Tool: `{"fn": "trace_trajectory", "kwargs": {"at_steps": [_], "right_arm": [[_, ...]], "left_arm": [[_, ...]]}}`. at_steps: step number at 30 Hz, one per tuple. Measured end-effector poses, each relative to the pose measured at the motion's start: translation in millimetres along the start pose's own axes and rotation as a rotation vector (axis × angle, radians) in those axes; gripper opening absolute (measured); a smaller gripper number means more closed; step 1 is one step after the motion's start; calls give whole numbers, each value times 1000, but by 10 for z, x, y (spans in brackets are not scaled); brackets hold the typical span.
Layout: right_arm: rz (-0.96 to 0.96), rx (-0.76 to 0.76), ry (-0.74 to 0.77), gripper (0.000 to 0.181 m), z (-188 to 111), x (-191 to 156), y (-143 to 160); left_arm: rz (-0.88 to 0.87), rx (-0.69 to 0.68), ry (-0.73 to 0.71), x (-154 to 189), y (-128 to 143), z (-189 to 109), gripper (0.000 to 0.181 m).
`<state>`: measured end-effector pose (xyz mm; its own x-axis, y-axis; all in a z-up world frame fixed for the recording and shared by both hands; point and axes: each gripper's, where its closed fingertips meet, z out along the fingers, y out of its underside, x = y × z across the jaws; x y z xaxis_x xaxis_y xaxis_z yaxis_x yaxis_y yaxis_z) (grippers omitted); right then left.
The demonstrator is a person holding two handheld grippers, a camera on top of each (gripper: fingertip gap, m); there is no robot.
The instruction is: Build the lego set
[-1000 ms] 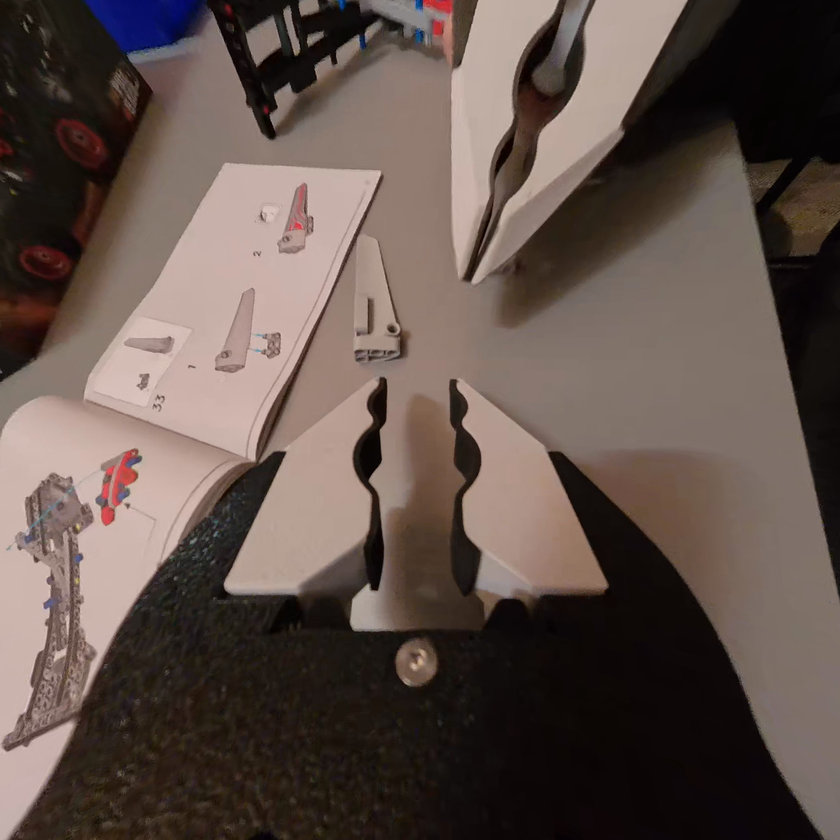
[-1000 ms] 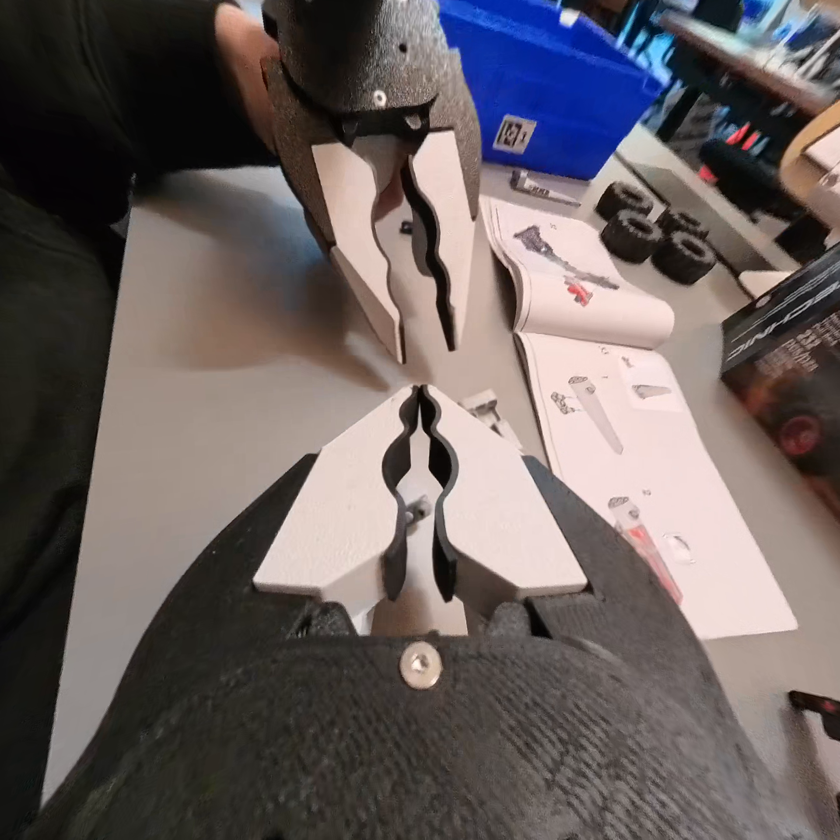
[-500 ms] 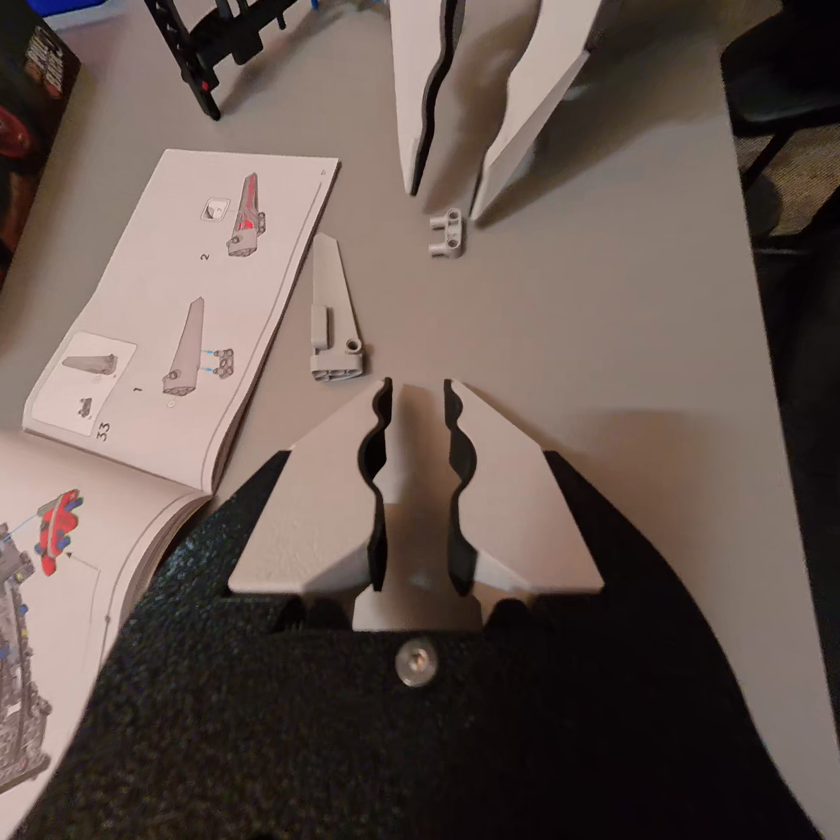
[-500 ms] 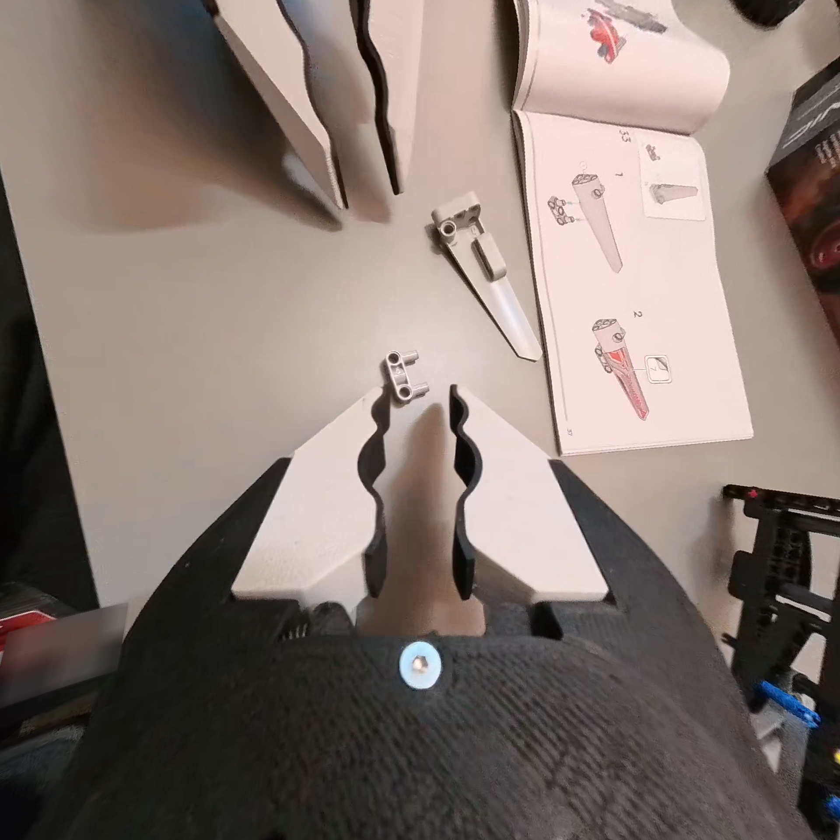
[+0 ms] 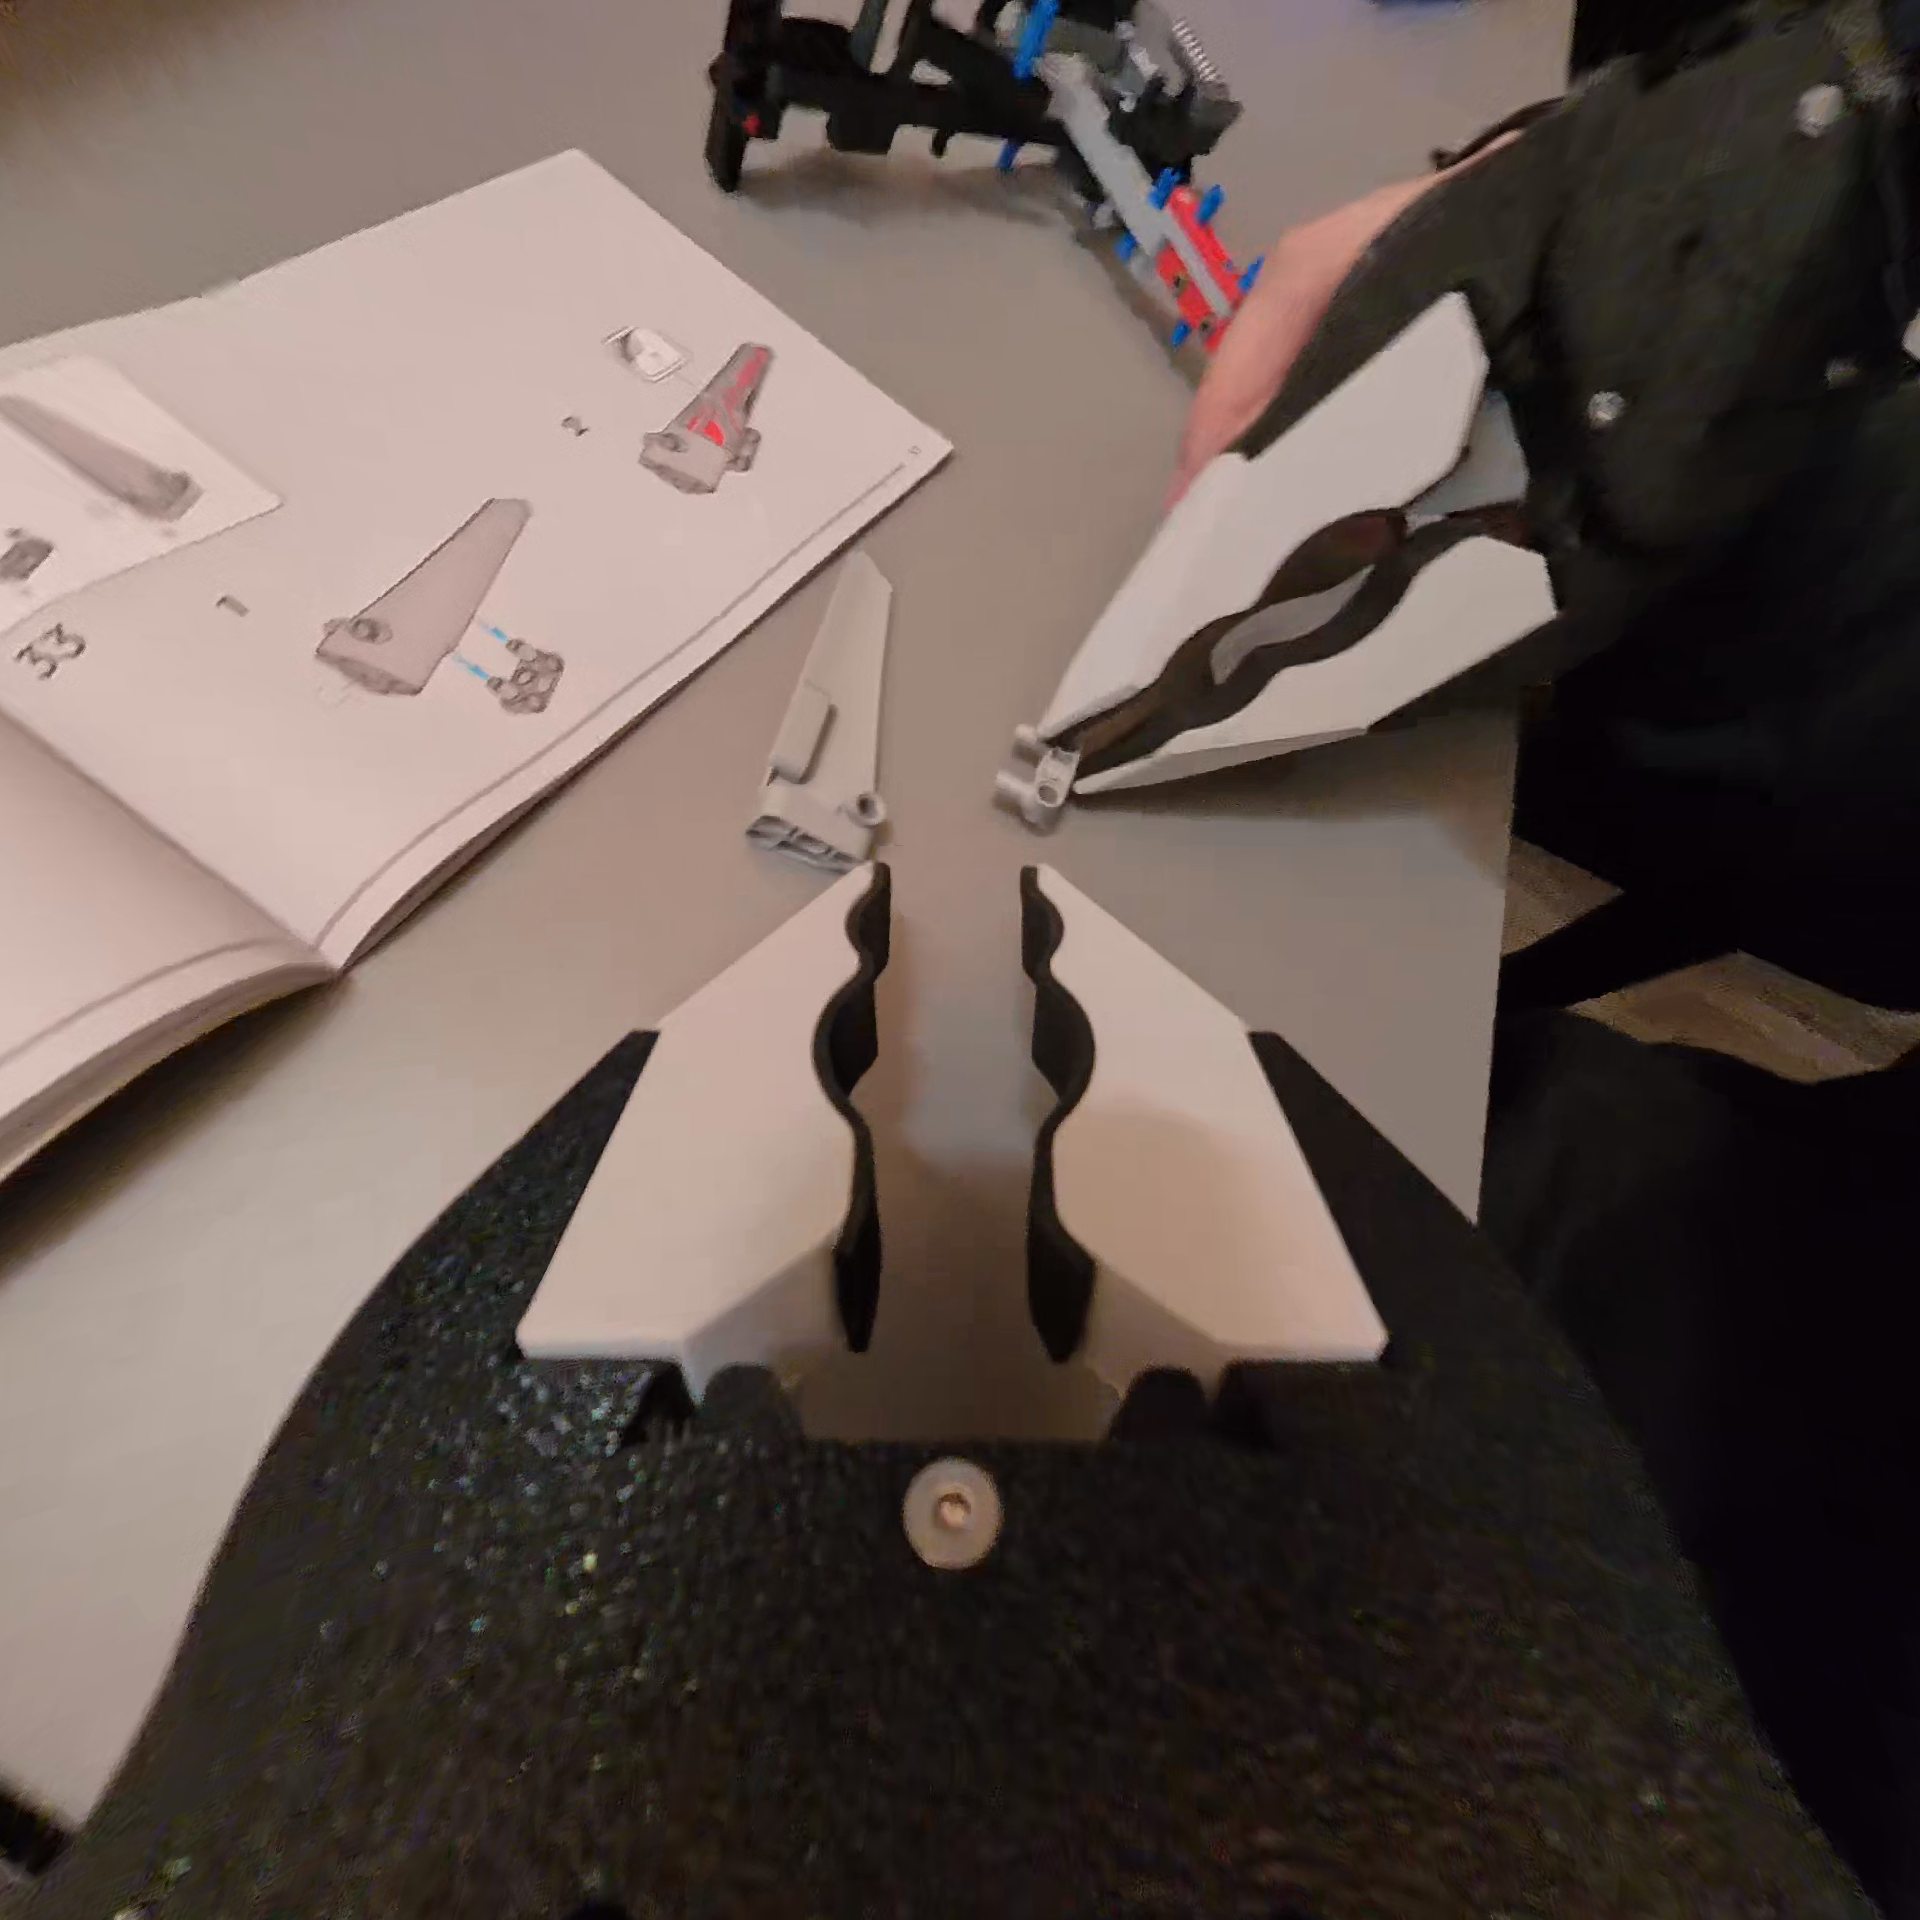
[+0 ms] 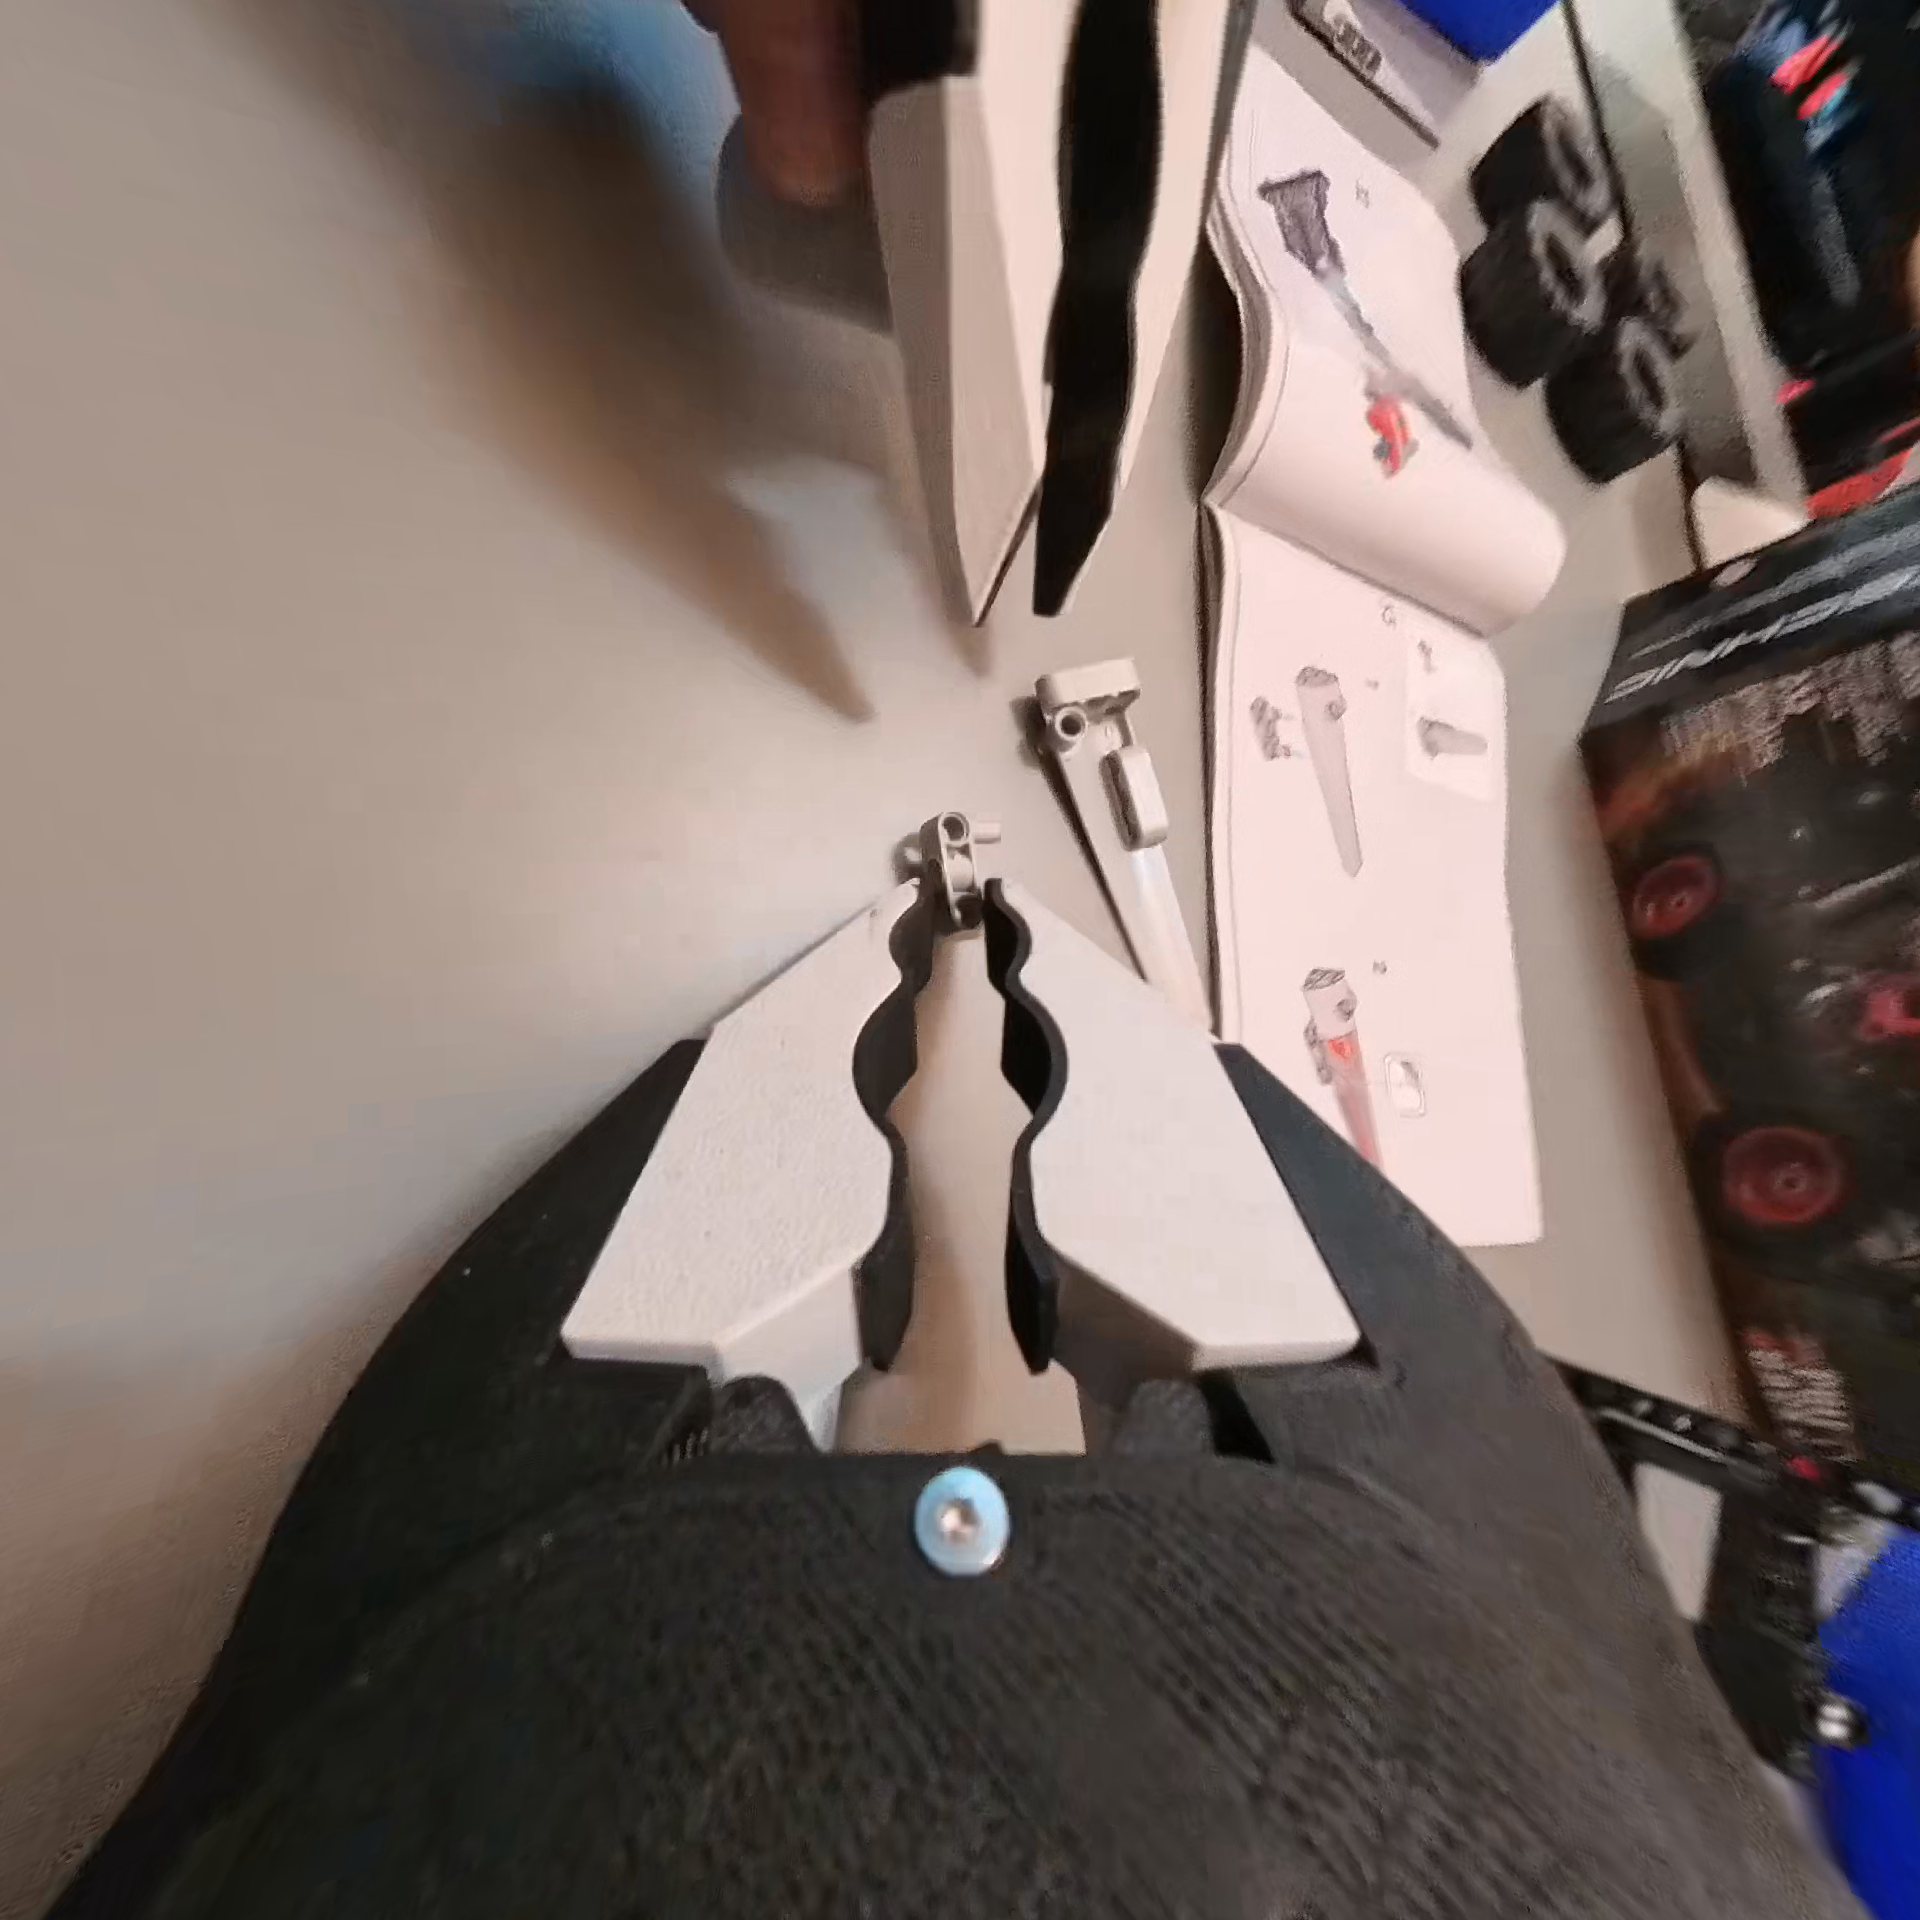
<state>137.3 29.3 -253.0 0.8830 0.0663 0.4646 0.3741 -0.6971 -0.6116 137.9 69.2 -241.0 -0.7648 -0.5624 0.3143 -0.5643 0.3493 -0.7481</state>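
Right wrist view shows your right gripper (image 6: 951, 899) pinching the small grey connector (image 6: 951, 852) at its very tips, low over the grey table (image 6: 416, 727), and the long grey panel piece (image 6: 1117, 821) lies just beside it, next to the open instruction book (image 6: 1371, 831). Left wrist view shows your left gripper (image 5: 956, 883) with its jaws spread apart and nothing between them, its tips near the wide end of the panel piece, while the half-built black model (image 5: 935, 83) sits far back on the table
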Motion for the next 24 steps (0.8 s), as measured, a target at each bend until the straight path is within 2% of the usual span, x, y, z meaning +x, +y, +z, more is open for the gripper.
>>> {"fn": "trace_trajectory", "kwargs": {"at_steps": [3,7,9,15,18,19,24], "right_arm": [[-116,45,153,7,-14,149,-147],[-257,112,292,7,-12,201,-329],[-292,101,304,7,20,179,-342],[-283,179,352,6,-21,194,-529],[-282,172,339,6,13,170,-511],[-285,173,338,6,18,165,-510],[-272,169,287,6,43,111,-475]], "left_arm": [[-80,-26,27,-5,69,6,30],[-231,97,142,71,-108,-31,34],[-283,141,177,88,-184,-63,29],[-270,132,170,109,-178,-59,28],[-263,162,206,160,-220,-72,8],[-261,163,208,162,-220,-70,7],[-133,140,168,155,-164,-40,5]]}}
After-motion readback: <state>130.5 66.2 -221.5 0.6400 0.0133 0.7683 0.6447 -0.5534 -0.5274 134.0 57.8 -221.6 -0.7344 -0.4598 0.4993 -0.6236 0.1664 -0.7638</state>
